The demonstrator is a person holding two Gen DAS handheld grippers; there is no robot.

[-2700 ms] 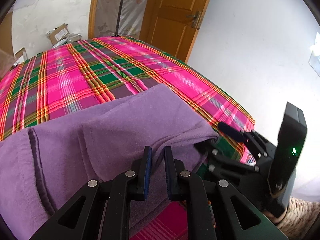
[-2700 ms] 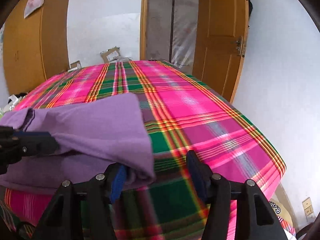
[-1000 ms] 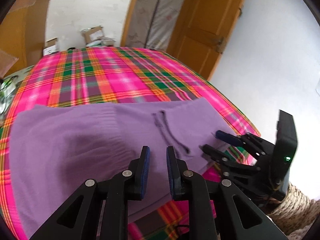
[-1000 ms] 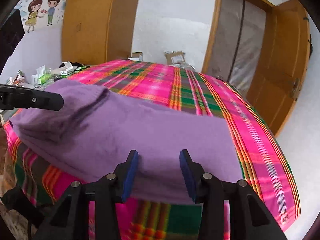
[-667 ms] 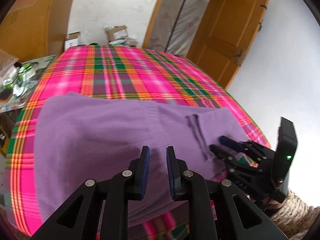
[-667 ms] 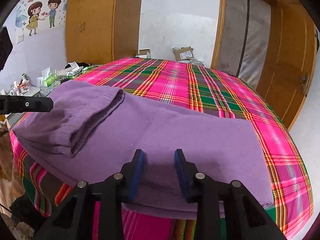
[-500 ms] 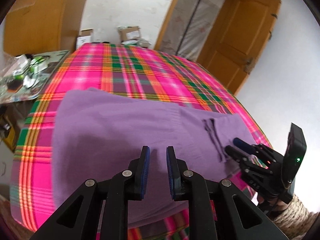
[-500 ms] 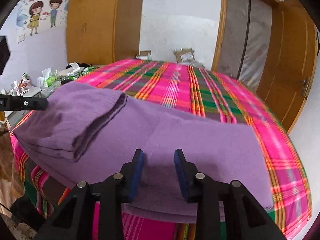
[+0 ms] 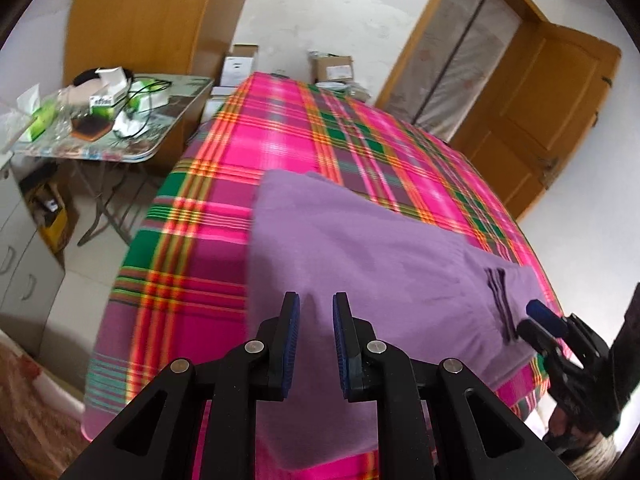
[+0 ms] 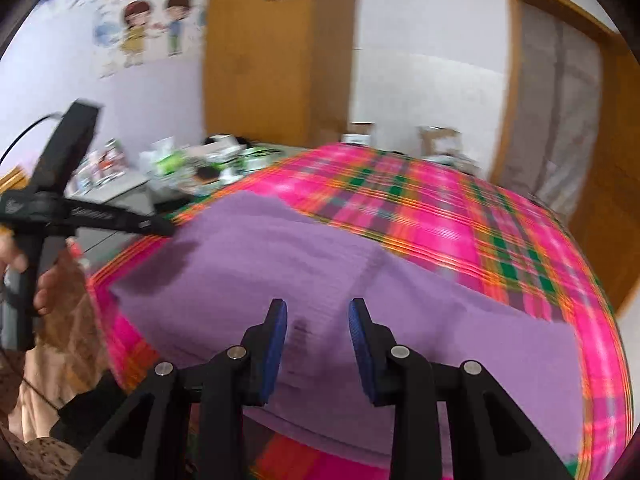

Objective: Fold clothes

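Observation:
A purple garment [image 9: 360, 248] lies folded on the pink plaid bed sheet [image 9: 280, 140], near the front edge of the bed. My left gripper [image 9: 314, 312] hovers over the garment's near left part, its jaws a narrow gap apart with nothing between them. In the right wrist view the garment [image 10: 320, 264] shows an upper layer with a step across it. My right gripper [image 10: 318, 308] hangs above it, open and empty. The right gripper's fingertips [image 9: 540, 316] touch or nearly touch the garment's right end. The left gripper's tip [image 10: 160, 226] points at its far left corner.
A cluttered side table [image 9: 100, 112] stands left of the bed, with grey drawers [image 9: 24, 264] nearer. Cardboard boxes [image 9: 332, 68] sit beyond the bed's far end. A wooden door [image 9: 540, 120] is at the right. A person's hand [image 10: 48, 284] holds the left tool.
Both views have swung left along the bed, so the side table now shows. The right gripper's jaws have narrowed since a second ago. The left jaws keep the same gap.

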